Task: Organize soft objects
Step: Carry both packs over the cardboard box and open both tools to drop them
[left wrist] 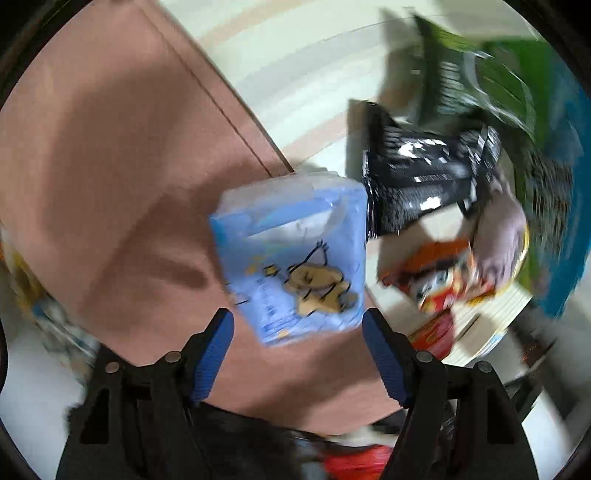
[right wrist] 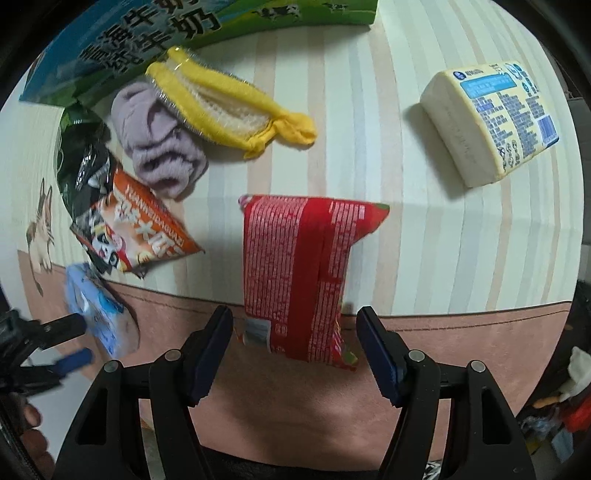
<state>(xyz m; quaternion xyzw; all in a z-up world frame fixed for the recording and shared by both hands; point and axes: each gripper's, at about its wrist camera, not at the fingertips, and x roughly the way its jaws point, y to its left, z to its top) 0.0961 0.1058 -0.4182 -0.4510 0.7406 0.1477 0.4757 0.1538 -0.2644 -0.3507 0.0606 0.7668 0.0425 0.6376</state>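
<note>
In the left wrist view my left gripper point(left wrist: 298, 323) is open, its blue pads either side of a light blue tissue pack point(left wrist: 295, 254) lying on the pink cloth border point(left wrist: 110, 166); the view is motion-blurred. The same pack point(right wrist: 99, 314) and the left gripper point(right wrist: 79, 338) show at the left of the right wrist view. My right gripper point(right wrist: 294, 321) is open, with a red snack packet point(right wrist: 299, 273) lying between and just beyond its pads, straddling the striped cloth and the pink border.
On the striped tablecloth point(right wrist: 424, 221): a lilac fuzzy cloth point(right wrist: 155, 147), a yellow and white scrubber point(right wrist: 225, 103), an orange snack bag point(right wrist: 136, 225), a dark bag point(right wrist: 83, 158), a cream tissue pack point(right wrist: 491, 122) at far right, a green milk carton box point(right wrist: 155, 33) at the back.
</note>
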